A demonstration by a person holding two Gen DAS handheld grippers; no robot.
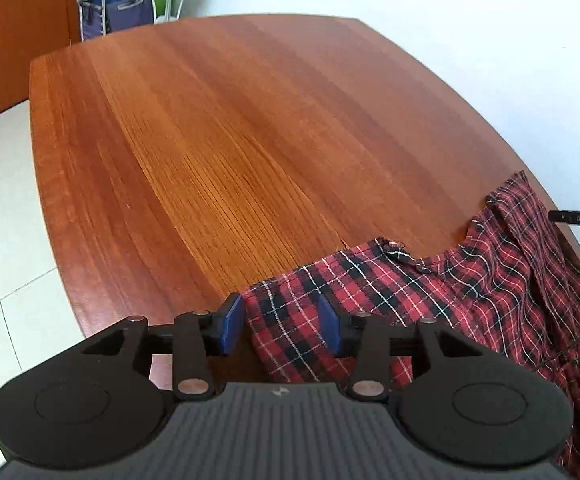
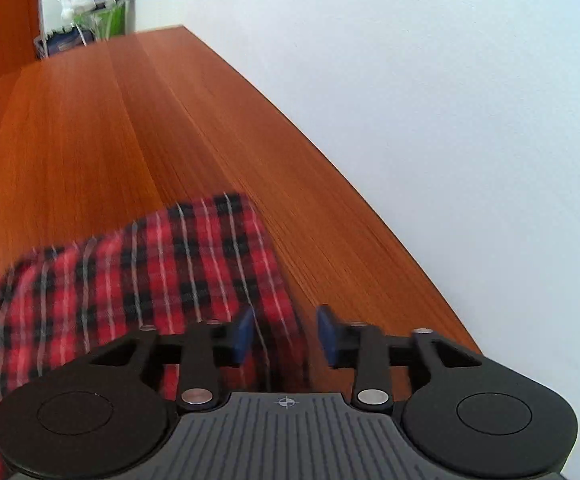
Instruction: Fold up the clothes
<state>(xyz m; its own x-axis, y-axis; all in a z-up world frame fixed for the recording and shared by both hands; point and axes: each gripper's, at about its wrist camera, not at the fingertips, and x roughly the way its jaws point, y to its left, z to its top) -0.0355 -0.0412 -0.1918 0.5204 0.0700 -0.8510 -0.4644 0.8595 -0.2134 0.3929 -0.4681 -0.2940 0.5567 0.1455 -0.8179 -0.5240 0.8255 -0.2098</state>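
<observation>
Red, black and white plaid on the shirt [image 1: 430,300] at lower right, reddish-brown grain across the table [image 1: 210,140], blue on the pads [image 1: 232,324], white wall [image 2: 450,80] at upper right.

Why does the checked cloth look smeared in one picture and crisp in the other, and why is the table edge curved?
Right wrist view: plaid shirt streaked by motion blur; left wrist view: shirt sharp; both views: fisheye lens bows the table edges.

Table [image 1: 218,152]: reddish-brown wood, long grain, curved edges, set against a white wall. Lying on it: one red, black and white plaid garment [image 1: 430,292], rumpled, at the near edge.
</observation>
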